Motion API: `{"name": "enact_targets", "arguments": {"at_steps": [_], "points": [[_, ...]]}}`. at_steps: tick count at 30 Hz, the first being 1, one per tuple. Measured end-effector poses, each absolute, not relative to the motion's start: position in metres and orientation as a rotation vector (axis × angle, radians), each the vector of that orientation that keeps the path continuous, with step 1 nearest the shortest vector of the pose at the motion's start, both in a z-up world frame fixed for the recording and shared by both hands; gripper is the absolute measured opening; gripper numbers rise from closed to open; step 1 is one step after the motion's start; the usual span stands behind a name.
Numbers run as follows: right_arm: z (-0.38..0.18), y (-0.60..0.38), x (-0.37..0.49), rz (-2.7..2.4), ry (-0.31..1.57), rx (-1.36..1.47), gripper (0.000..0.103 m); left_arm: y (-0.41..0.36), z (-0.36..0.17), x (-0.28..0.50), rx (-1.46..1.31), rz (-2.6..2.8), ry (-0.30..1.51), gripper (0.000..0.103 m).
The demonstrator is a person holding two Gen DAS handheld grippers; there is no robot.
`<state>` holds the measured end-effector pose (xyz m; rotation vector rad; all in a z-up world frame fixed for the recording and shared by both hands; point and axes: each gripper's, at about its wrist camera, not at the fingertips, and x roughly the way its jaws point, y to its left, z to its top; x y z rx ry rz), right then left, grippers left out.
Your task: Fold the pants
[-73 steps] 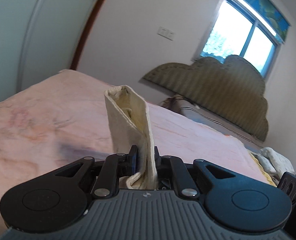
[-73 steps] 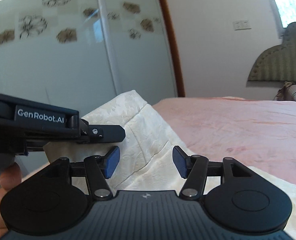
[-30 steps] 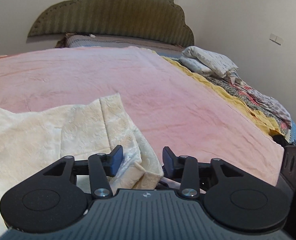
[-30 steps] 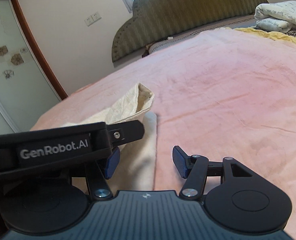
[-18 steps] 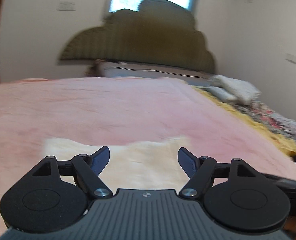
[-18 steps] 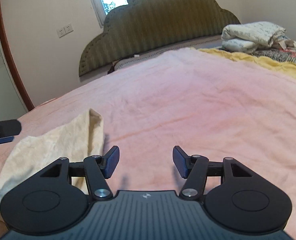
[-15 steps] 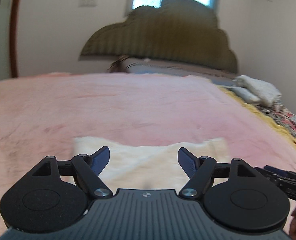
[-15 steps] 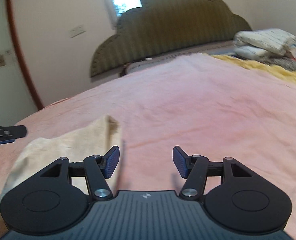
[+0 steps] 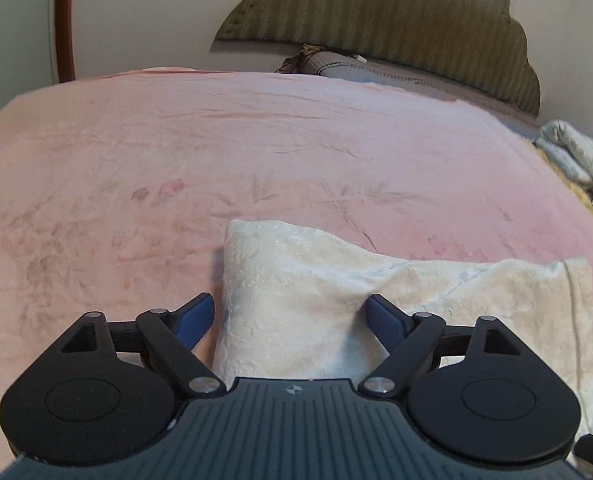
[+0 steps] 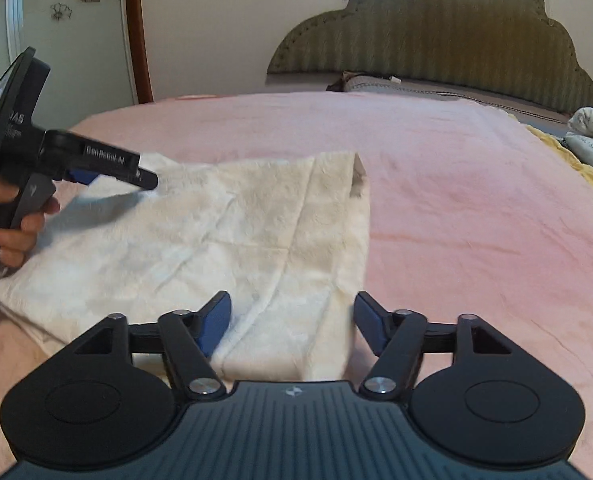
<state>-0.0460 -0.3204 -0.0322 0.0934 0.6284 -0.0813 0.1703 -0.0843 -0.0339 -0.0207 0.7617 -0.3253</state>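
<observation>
Pants [image 10: 232, 232] folded, long axis crosswise on bed; both tongs opening, holding nothing.

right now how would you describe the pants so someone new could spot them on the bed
Start at the green scalloped headboard and come down the pink blanket toward the near edge. The pants are the flat cream, textured bundle lying there, folded over. The other pale bundles sit stacked off the pink, by the headboard's right end.
</observation>
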Motion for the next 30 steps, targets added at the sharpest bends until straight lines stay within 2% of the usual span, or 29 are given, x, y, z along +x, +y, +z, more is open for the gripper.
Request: {"name": "enact_targets", "arguments": {"at_steps": [5,9,15,22,30], "points": [[-0.009,-0.343,-0.083,-0.105,0.48,0.253,0.07,-0.076,-0.016,0.141,-0.007,-0.292,0.667,0.085],[-0.002,-0.377,-0.101,0.104,0.381,0.646,0.07,-0.079,-0.006,0.115,-0.001,-0.334,0.625,0.086],[-0.032,-0.394,-0.115,0.232,0.429,0.996,0.071,-0.091,-0.006,0.099,0.041,-0.377,0.612,0.086],[-0.053,-0.385,-0.102,0.218,0.509,1.021,0.071,-0.09,-0.007,0.098,0.031,-0.368,0.618,0.086],[-0.053,-0.38,-0.066,0.109,0.478,0.945,0.07,-0.088,-0.013,0.095,0.035,-0.36,0.631,0.086]]}}
